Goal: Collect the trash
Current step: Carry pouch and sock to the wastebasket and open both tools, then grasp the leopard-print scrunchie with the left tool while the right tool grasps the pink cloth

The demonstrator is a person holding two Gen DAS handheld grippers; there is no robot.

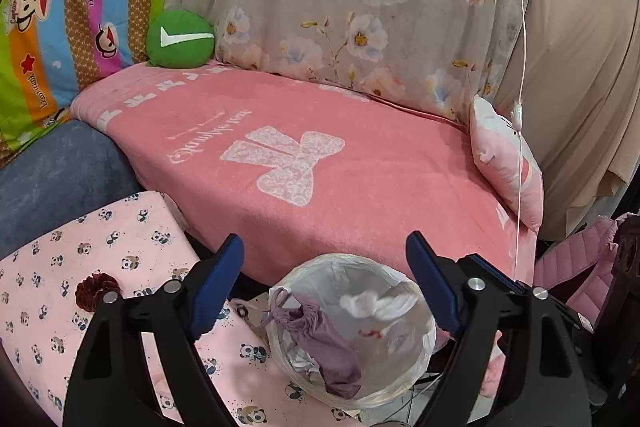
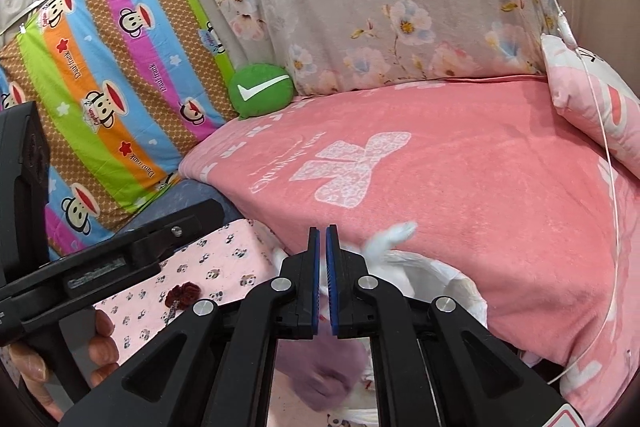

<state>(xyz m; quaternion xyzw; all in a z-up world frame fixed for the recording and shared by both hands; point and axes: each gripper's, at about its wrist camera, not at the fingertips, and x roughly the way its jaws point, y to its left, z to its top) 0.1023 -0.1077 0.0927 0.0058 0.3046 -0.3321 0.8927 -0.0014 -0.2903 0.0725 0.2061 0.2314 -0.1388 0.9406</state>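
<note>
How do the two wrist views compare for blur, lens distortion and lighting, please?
Left wrist view: sharp, evenly lit, no harsh glare; fisheye bends the pink blanket edge, and dark vignette fills the corners. Right wrist view: same curvature; a white scrap beside the right gripper is motion-blurred, and the purple cloth under it looks soft.

right gripper (image 2: 323, 263) closed (nearly), white tissue (image 2: 390, 241)
</note>
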